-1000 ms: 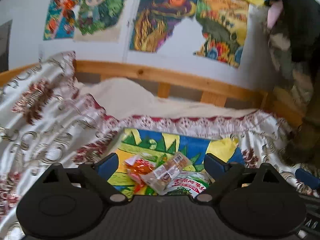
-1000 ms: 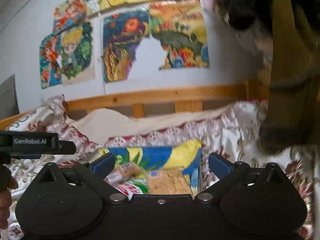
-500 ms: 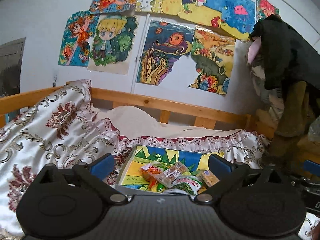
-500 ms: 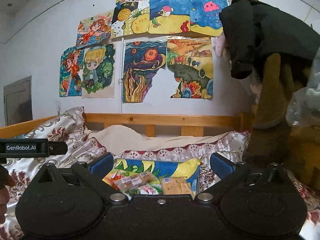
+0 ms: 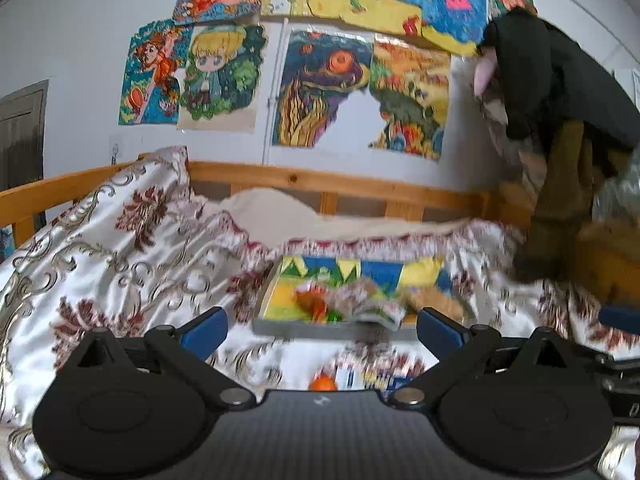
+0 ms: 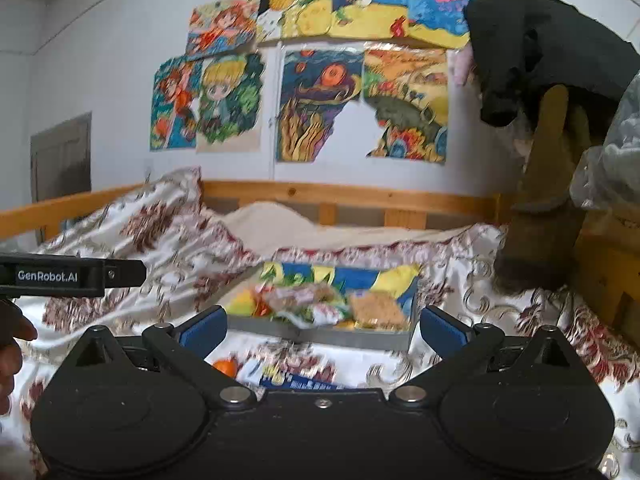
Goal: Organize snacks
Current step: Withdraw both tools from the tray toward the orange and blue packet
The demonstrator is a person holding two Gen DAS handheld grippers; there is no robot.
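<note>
A shallow tray with a bright blue, yellow and green lining lies on the bedspread and holds a blurred heap of snack packets. A tan cracker packet sits at its right side. An orange snack and a blue packet lie loose on the cover in front of the tray. My left gripper and right gripper are both open and hold nothing, a little short of the tray's near rim. The left gripper's body shows at the left of the right wrist view.
A white and maroon floral bedspread covers the bed, bunched high on the left. A wooden bed rail runs along the back wall under drawings. Dark clothes hang at the right. A person's hand is at the left edge.
Both grippers have drawn back from the tray, which now looks smaller and farther. The loose orange snack and blue packet on the cover have come into view.
</note>
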